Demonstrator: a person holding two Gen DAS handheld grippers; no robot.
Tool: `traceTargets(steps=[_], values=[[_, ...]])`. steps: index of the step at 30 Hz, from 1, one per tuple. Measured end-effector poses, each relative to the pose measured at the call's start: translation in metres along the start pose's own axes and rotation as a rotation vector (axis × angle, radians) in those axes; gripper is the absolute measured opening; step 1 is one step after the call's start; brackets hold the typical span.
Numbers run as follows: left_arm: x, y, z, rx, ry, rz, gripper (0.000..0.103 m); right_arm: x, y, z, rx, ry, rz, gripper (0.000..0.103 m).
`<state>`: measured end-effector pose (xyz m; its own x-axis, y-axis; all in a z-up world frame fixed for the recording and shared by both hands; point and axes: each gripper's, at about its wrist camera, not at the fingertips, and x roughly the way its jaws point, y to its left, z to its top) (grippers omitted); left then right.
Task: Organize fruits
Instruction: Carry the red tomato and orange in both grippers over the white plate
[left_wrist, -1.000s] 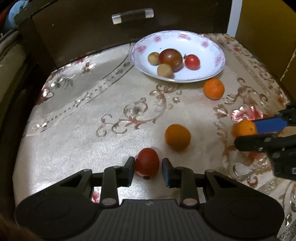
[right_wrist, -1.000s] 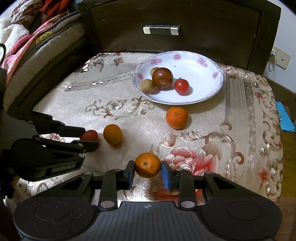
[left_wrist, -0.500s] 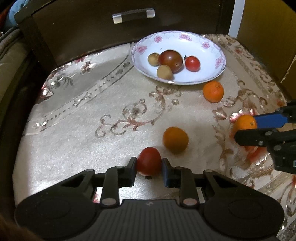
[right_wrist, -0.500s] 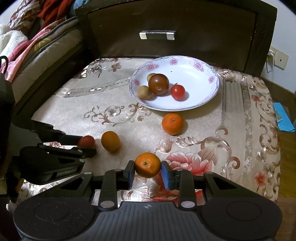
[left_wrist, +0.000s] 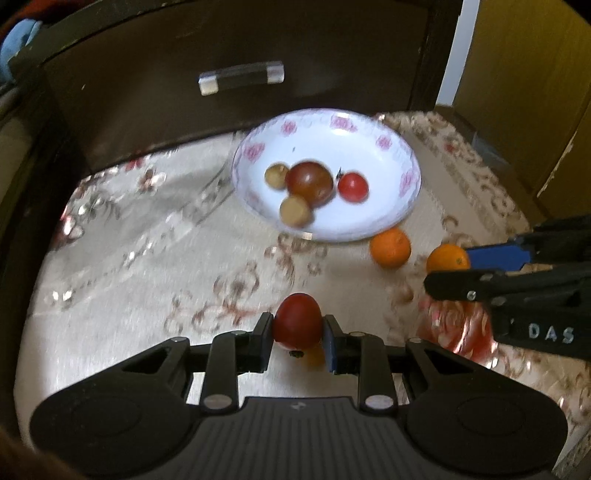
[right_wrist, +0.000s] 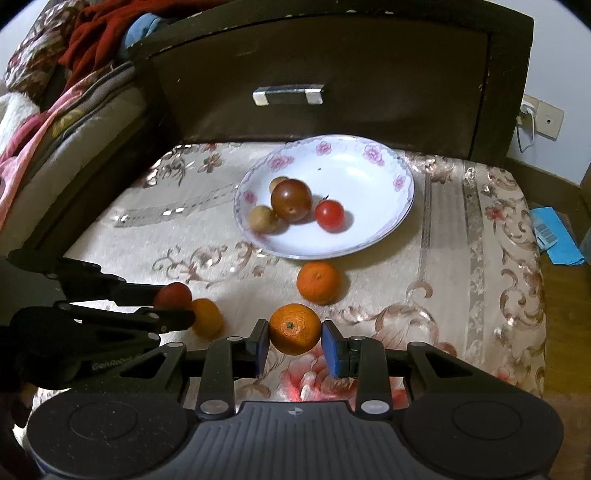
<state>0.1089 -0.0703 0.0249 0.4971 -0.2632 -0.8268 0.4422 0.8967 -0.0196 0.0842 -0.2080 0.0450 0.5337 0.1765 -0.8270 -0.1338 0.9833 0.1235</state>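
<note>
Left gripper (left_wrist: 297, 338) is clamped on a red tomato (left_wrist: 297, 322), its two pads pressed against the fruit's sides so it can be carried without rolling; in the right wrist view the tomato looks raised just above the counter (right_wrist: 461, 258), though blur makes that uncertain. Right gripper (right_wrist: 294, 341) grips an orange (right_wrist: 294, 328) the same way, squeezed across its widest part. Beside the left gripper a second orange (right_wrist: 207, 317) lies loose on the cloth, and a little farther on a third orange (right_wrist: 318, 282) sits just outside the plate (right_wrist: 369, 243). Beyond, the plate already collects three or four small fruits, probably the place meant for both held pieces. Behind it stands a dark drawer front (right_wrist: 332, 66).
</note>
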Motion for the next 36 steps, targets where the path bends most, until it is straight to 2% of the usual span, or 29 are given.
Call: traceTargets(steps=[15, 22, 36], values=[[0.024, -0.003, 0.051, -0.021, -0.05, -0.03, 0.036, 0.016, -0.015, 0.033, 0.017, -0.049, -0.019, 0.025], [0.036, 0.003, 0.063, -0.037, -0.048, -0.02, 0.036, 0.029, -0.02, 0.048, 0.002, -0.059, -0.028, 0.025], [0.052, 0.012, 0.071, -0.04, -0.051, -0.002, 0.036, 0.051, -0.022, 0.057, -0.014, -0.044, -0.033, 0.025]])
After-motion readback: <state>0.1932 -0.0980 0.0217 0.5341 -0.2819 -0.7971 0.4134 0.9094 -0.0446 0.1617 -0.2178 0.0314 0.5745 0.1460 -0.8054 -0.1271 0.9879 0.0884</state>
